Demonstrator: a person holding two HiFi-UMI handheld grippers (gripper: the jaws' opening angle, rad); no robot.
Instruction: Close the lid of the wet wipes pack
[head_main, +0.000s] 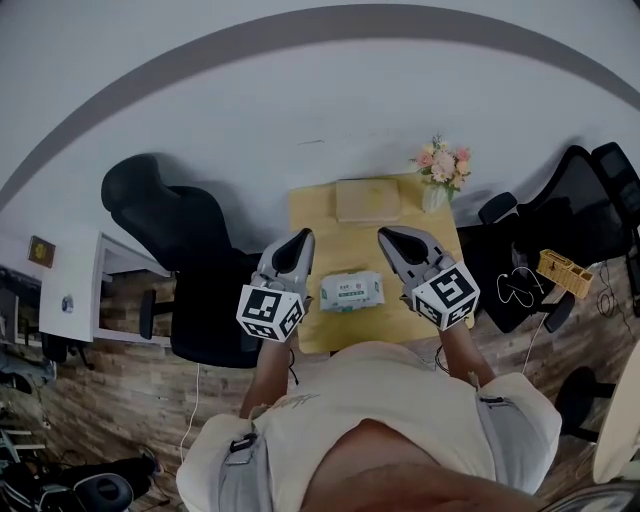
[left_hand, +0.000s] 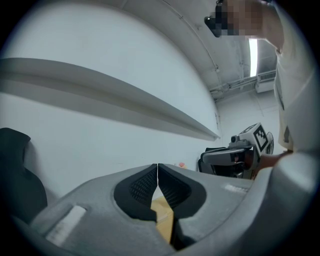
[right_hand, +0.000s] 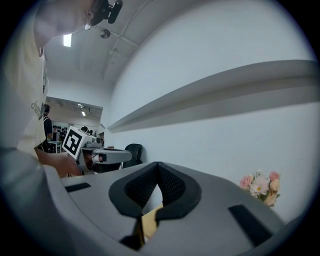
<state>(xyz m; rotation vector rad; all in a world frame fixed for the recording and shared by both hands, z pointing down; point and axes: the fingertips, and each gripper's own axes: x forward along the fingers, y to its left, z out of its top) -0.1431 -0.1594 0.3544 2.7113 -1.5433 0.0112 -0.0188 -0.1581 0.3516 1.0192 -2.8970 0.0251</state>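
Yellow is the colour of the little table (head_main: 310, 215), and the wet wipes pack (head_main: 352, 291) lies flat on it, near the edge closest to me. The pack is white with a green label on top. I cannot tell from here if its lid is up or down (it is too small to see).

My left gripper (head_main: 297, 245) is up on the left side of the pack, and my right gripper (head_main: 390, 238) is up on the right side. The pack sits between them, and neither one touches it.

The jaws of my left gripper (left_hand: 158, 172) are pressed together at the tips, with nothing held in them. The jaws of my right gripper (right_hand: 157, 167) are pressed together too, and they hold nothing. Both point at the pale wall (head_main: 330, 100).

At the far end of the table lies a flat tan box (head_main: 367, 200). Beside it, at the corner, stand pink and white flowers (head_main: 443, 170). A black chair (head_main: 190, 250) is next to the table on my left side.
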